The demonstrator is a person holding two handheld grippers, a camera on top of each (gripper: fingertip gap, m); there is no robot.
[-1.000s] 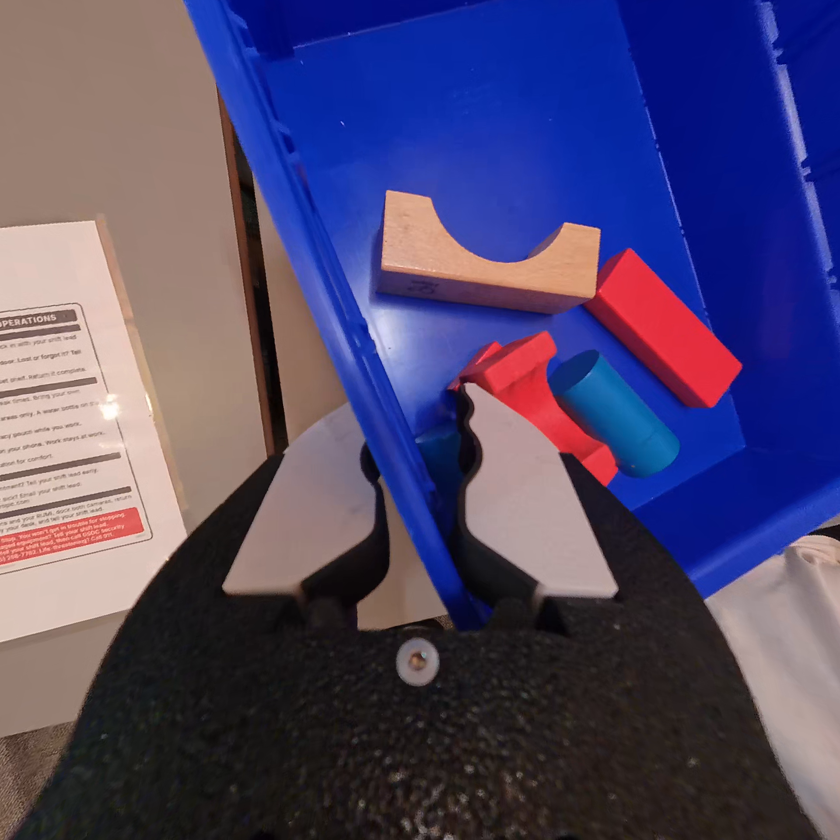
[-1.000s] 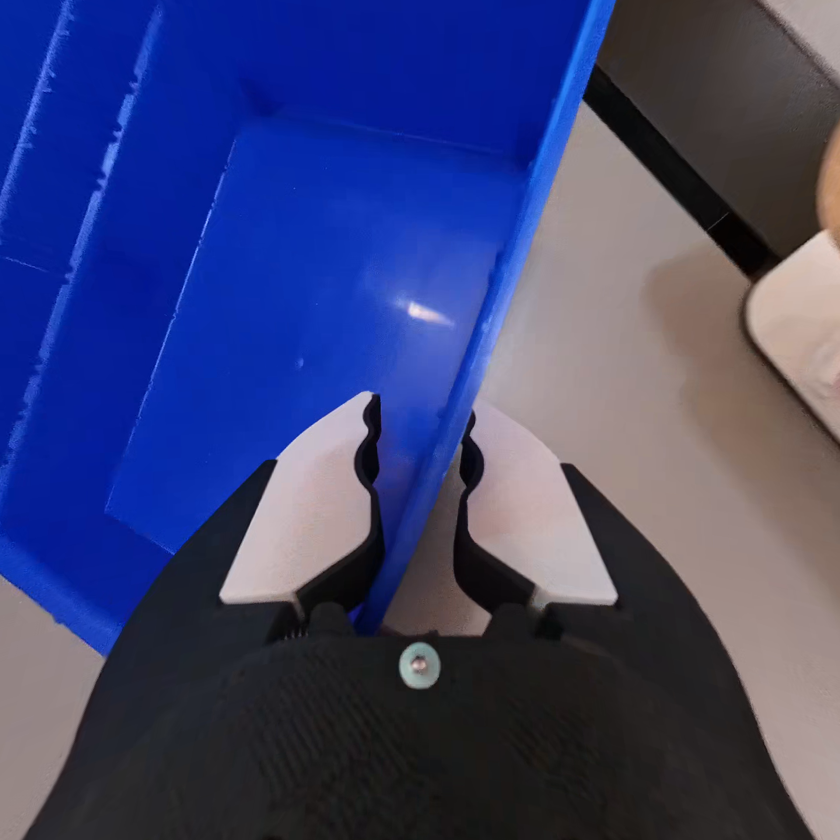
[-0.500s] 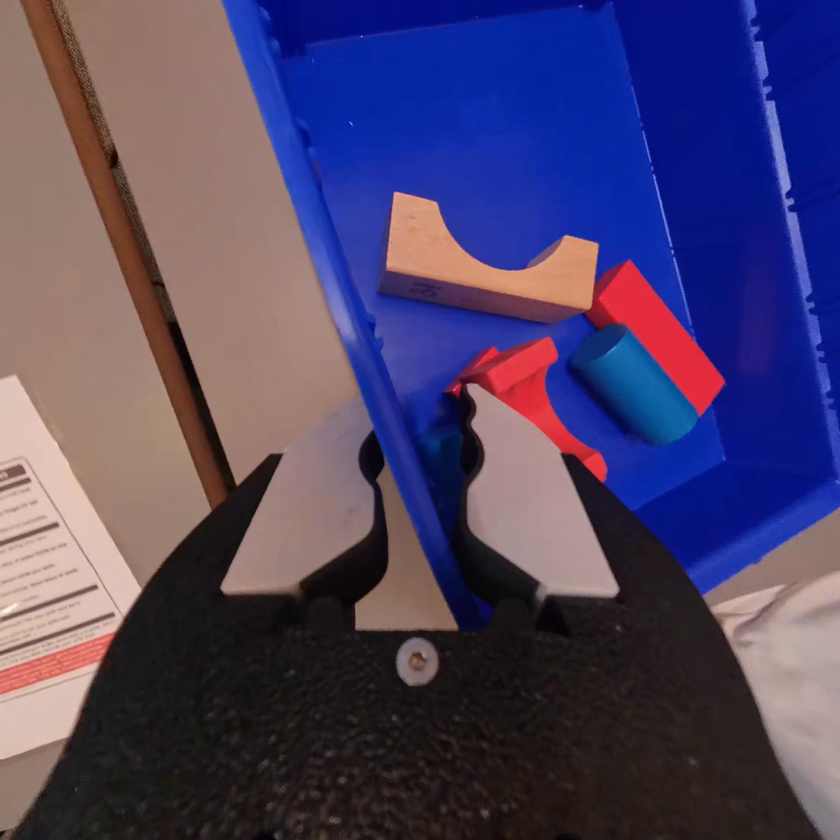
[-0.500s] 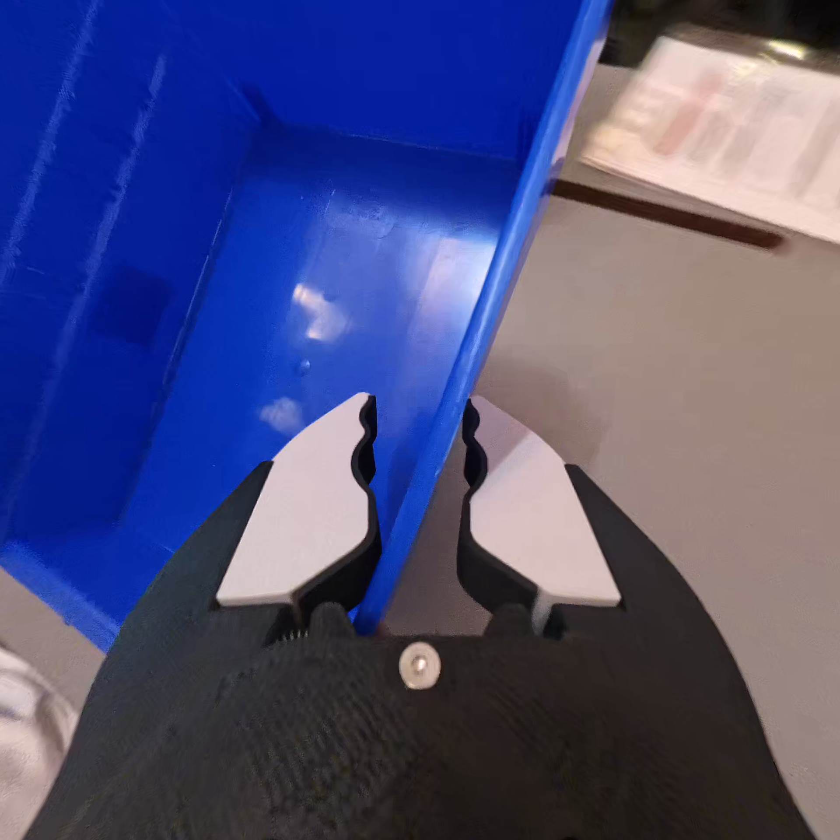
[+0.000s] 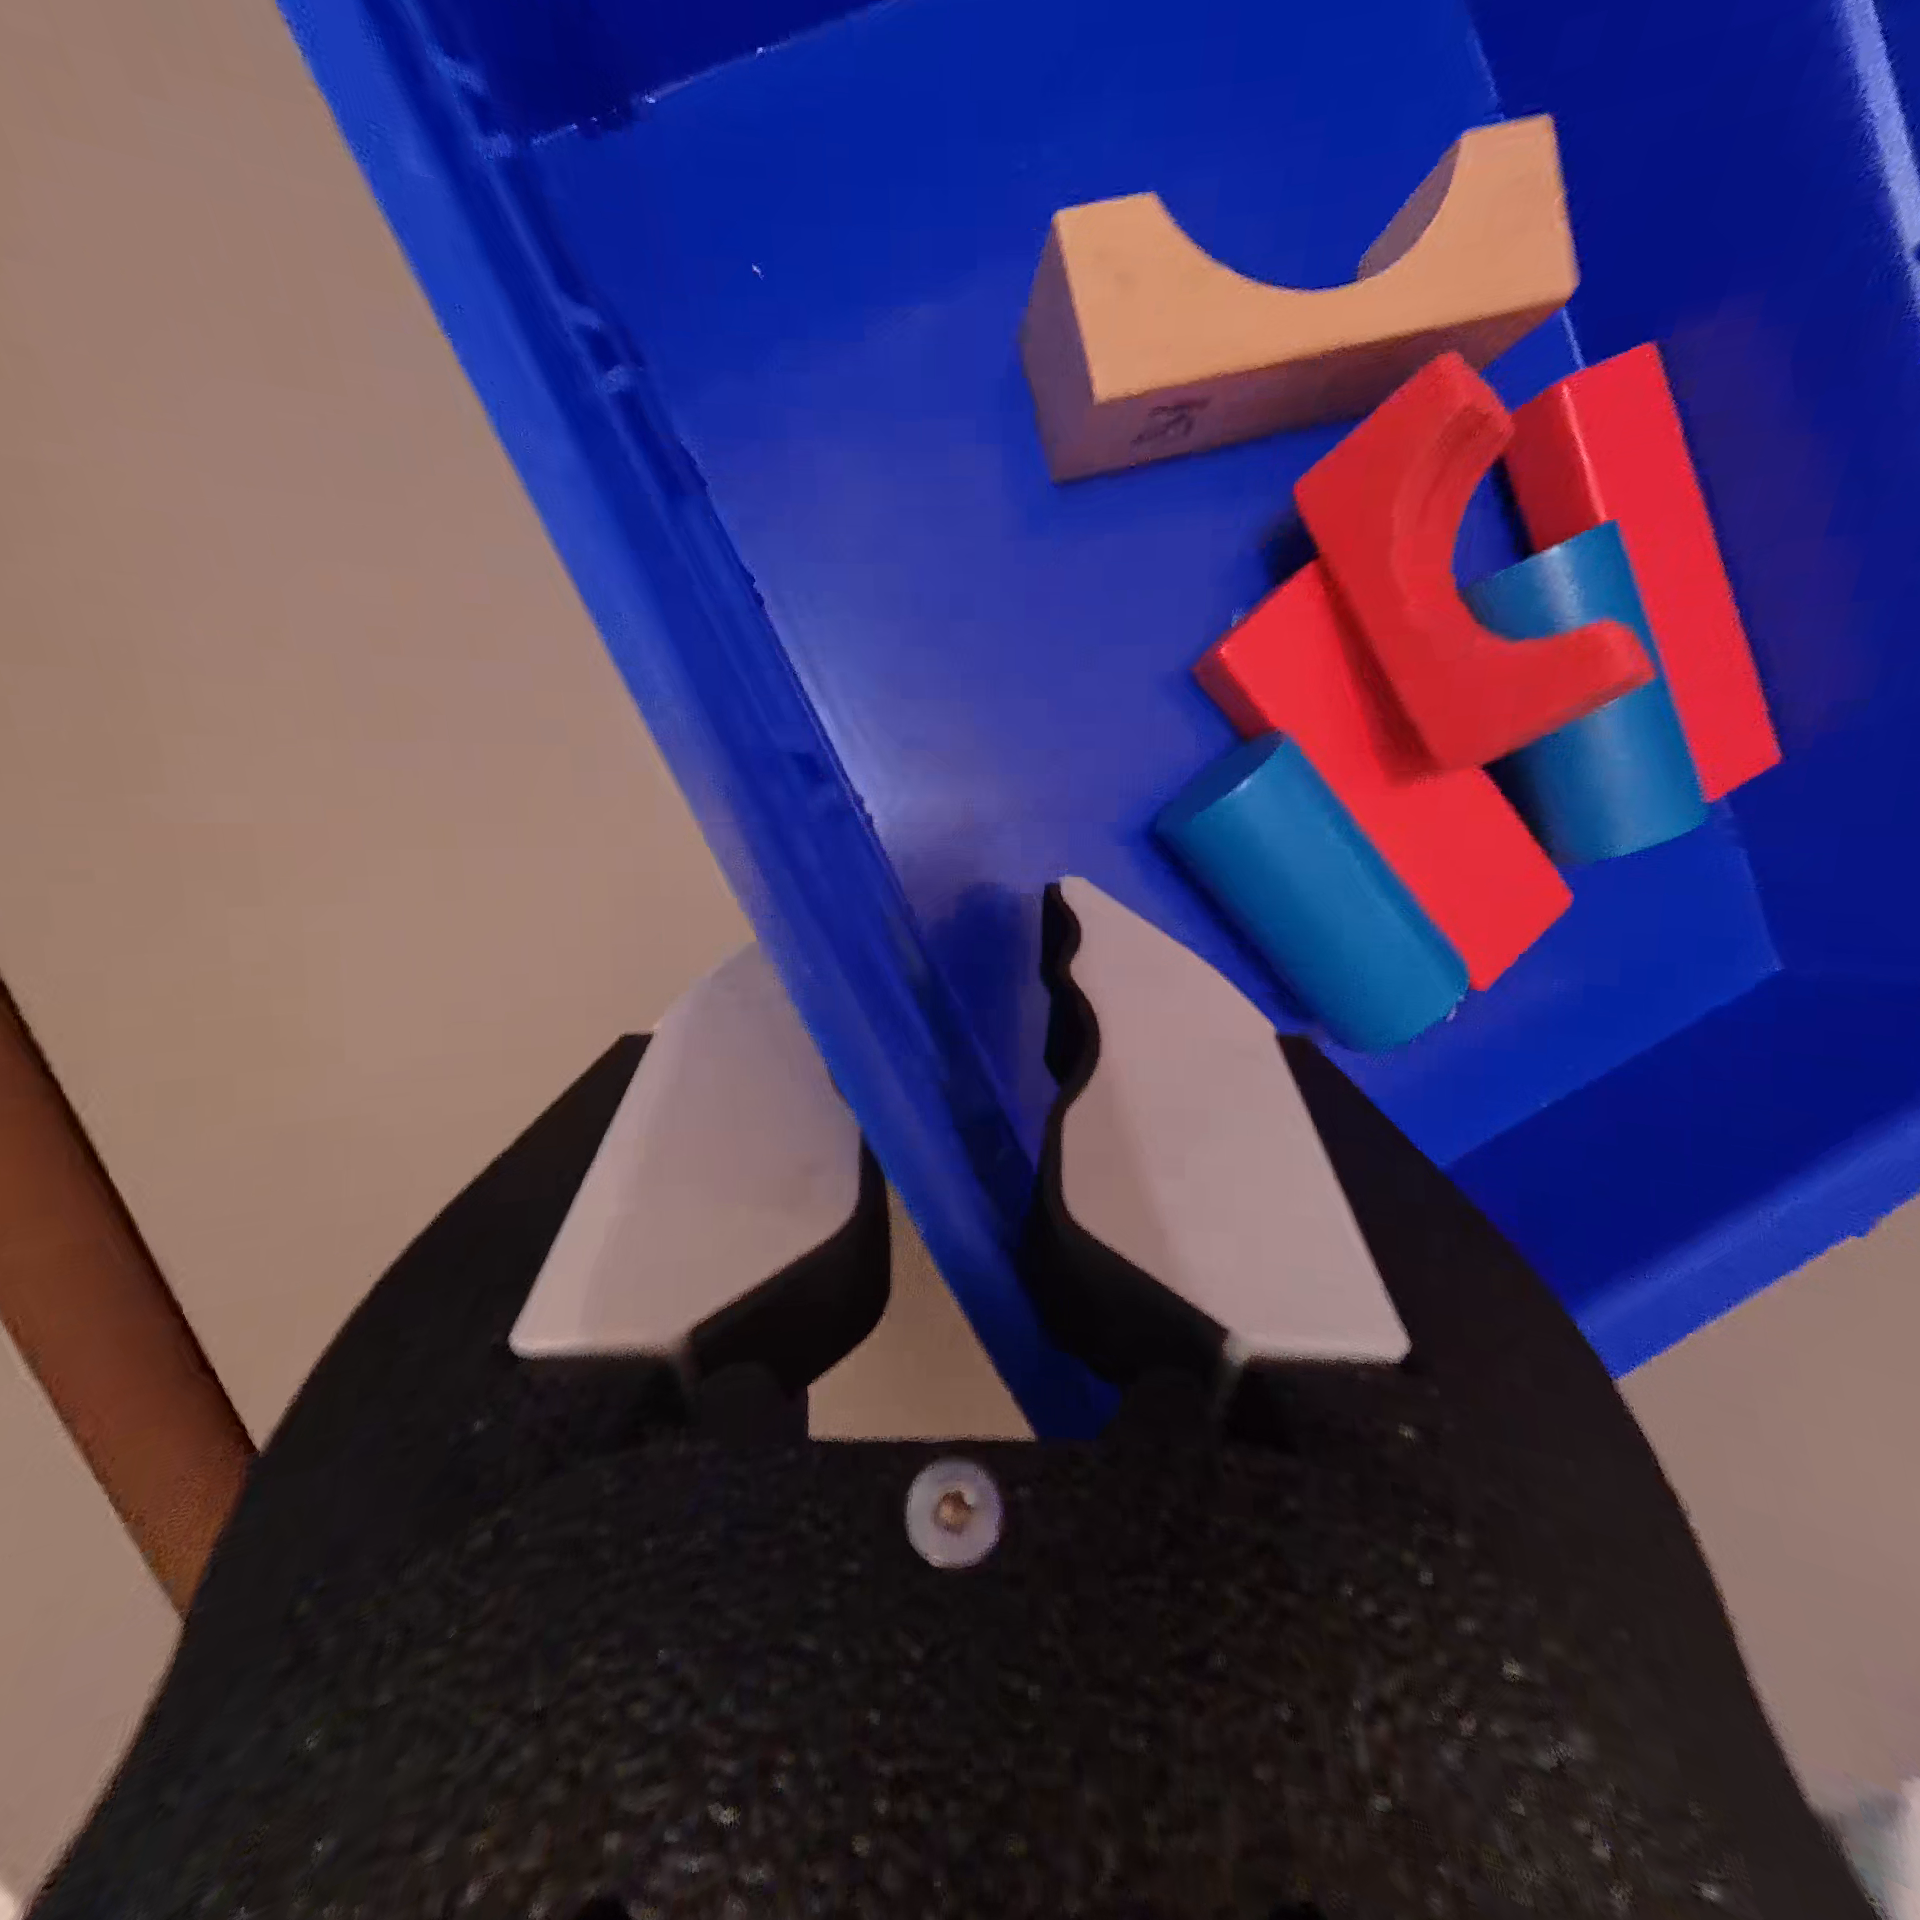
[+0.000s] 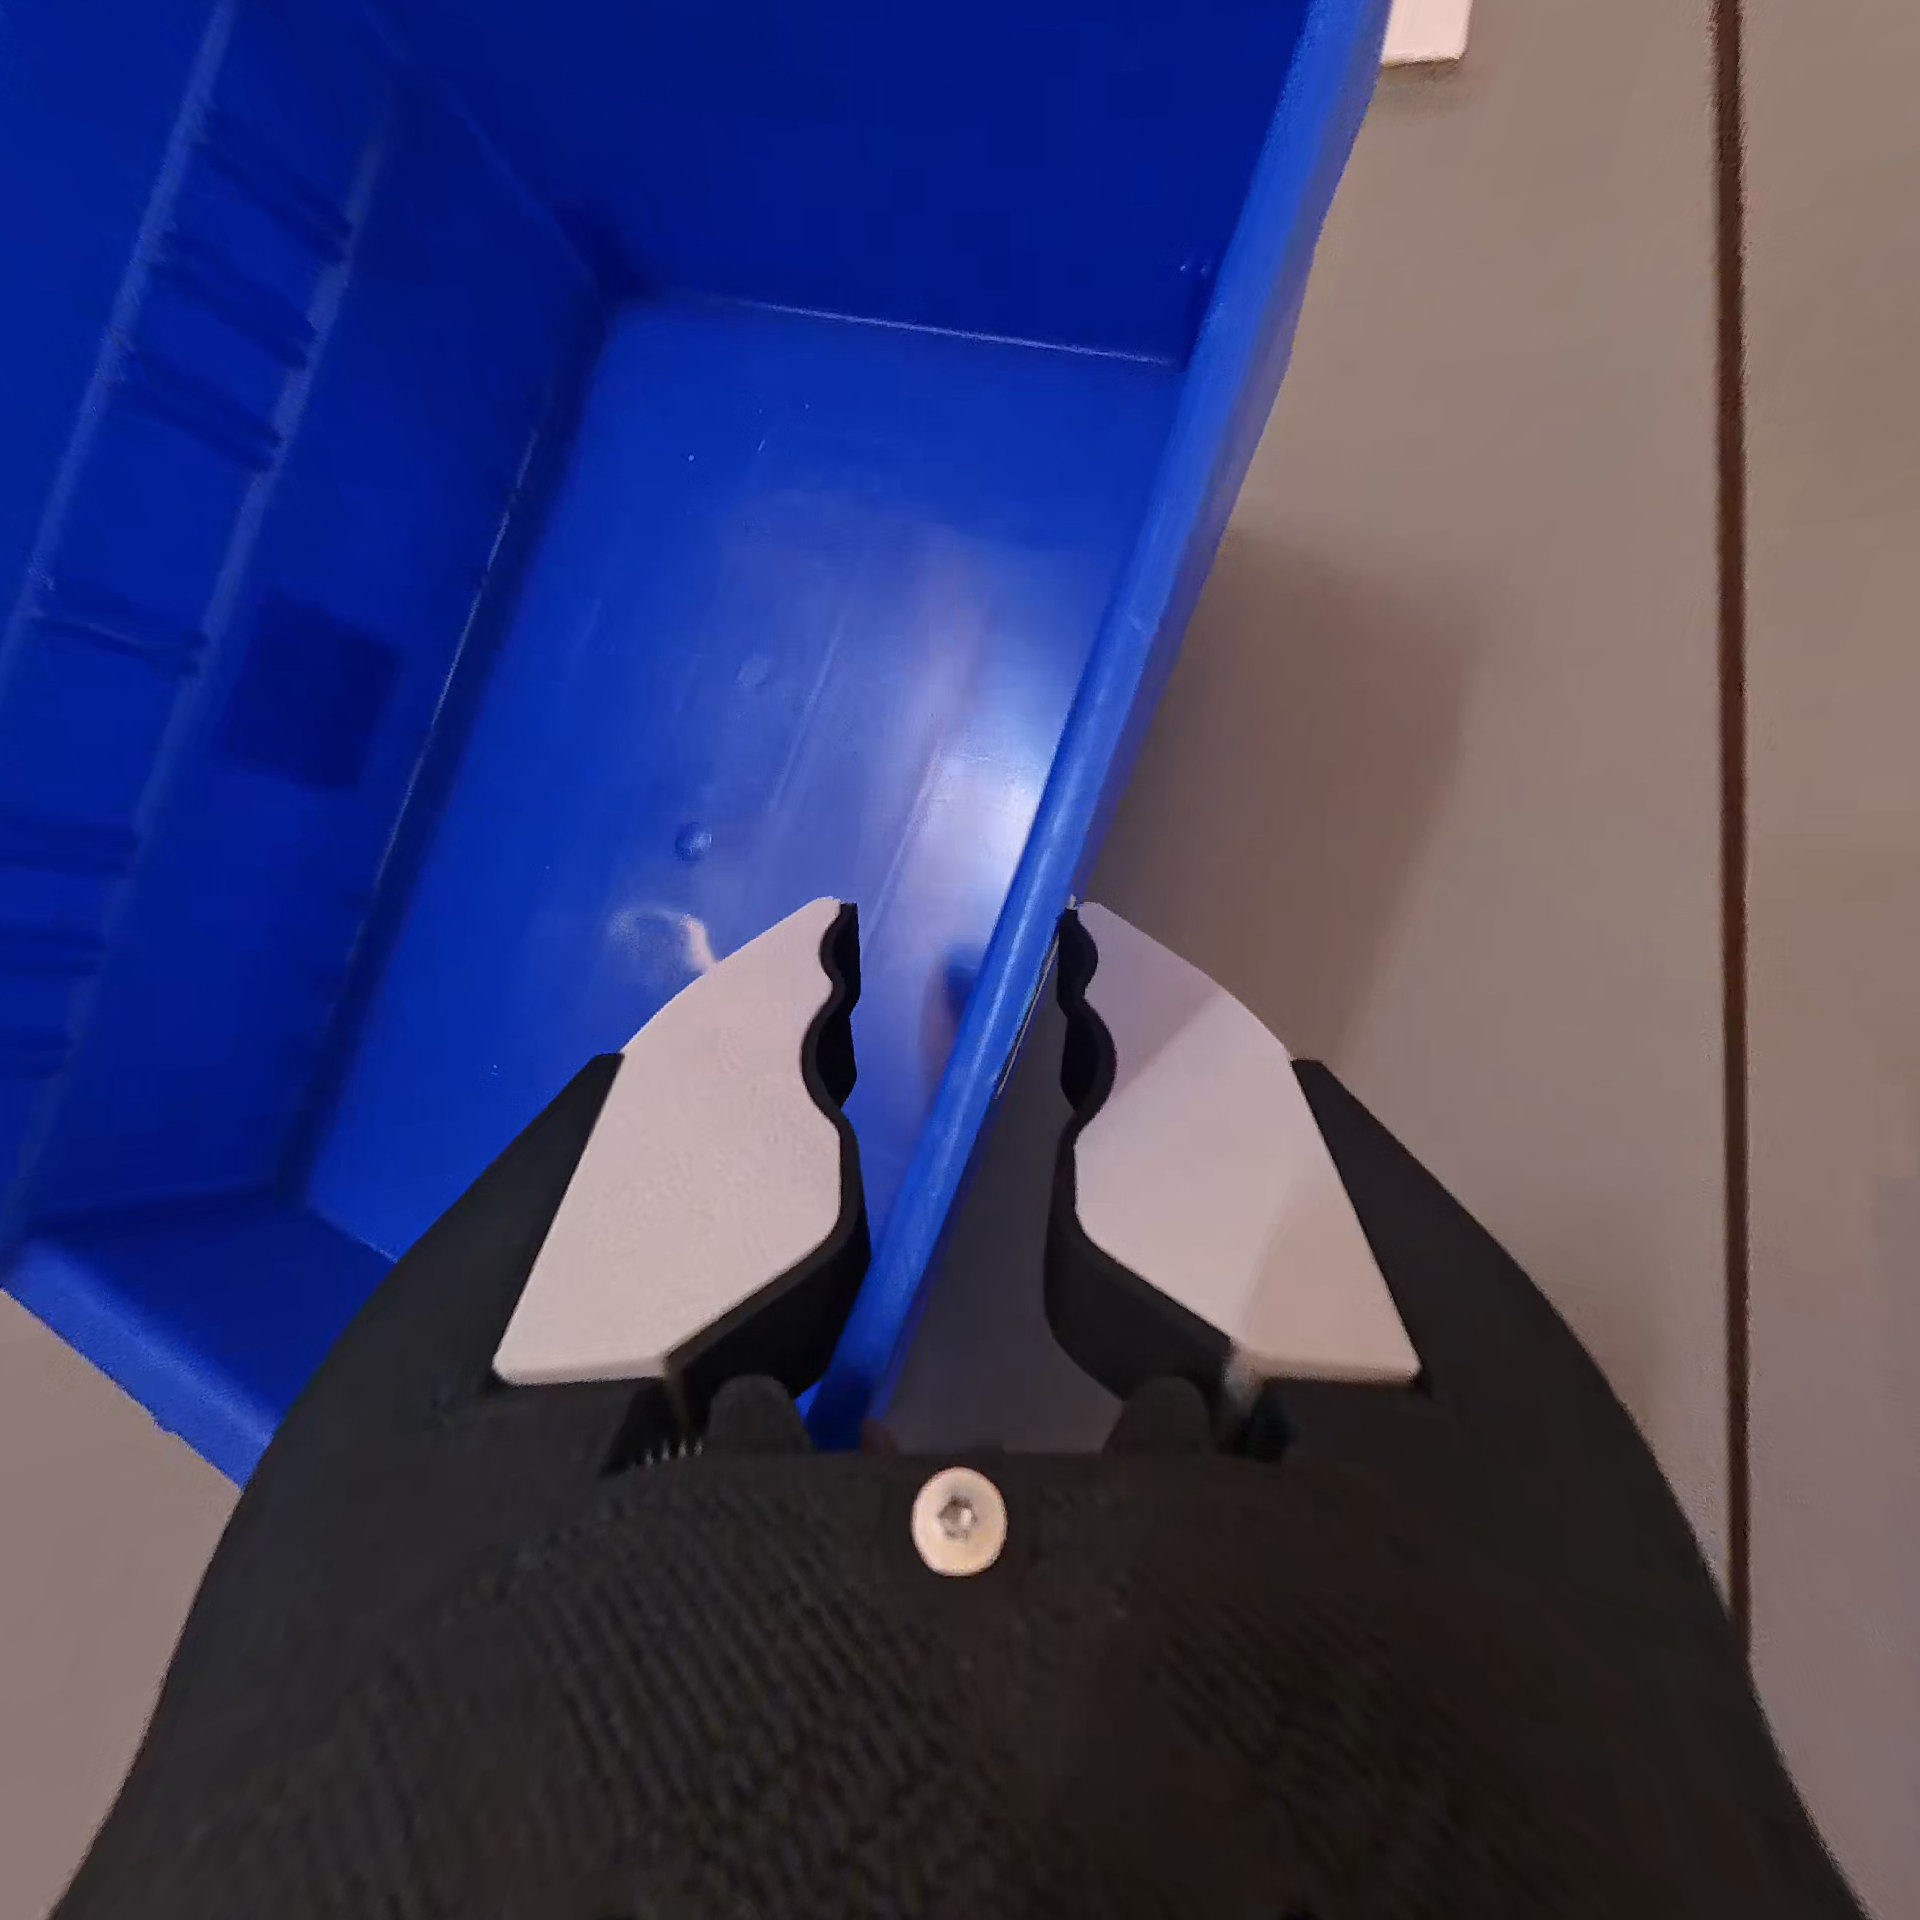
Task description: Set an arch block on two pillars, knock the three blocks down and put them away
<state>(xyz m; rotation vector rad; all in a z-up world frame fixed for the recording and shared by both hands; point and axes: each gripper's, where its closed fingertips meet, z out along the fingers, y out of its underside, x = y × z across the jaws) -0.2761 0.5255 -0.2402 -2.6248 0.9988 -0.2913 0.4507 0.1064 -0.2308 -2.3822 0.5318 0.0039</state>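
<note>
A blue plastic bin (image 5: 644,468) is held between both grippers. My left gripper (image 5: 904,920) is shut on its left wall, one finger outside and one inside. My right gripper (image 6: 958,912) is shut on the opposite wall (image 6: 1195,623) the same way. On the bin floor in the left wrist view lie a wooden arch block (image 5: 1299,312), a red arch block (image 5: 1423,582), two red bars (image 5: 1652,582) (image 5: 1392,800) and two teal cylinders (image 5: 1309,894) (image 5: 1590,748), piled against the far side. The part of the bin floor (image 6: 779,727) in the right wrist view holds nothing.
A beige tabletop (image 5: 260,623) with a brown edge strip (image 5: 94,1299) lies left of the bin. On the right a grey surface (image 6: 1455,831) has a dark seam (image 6: 1730,727), and a corner of white paper (image 6: 1423,31) shows at the top. My right fingertips sit around 85 centimeters from my left ones.
The bin has swung with both grippers on it. The blocks slid away from my left finger and piled up; the red arch now lies on top. The printed sheet left the left view.
</note>
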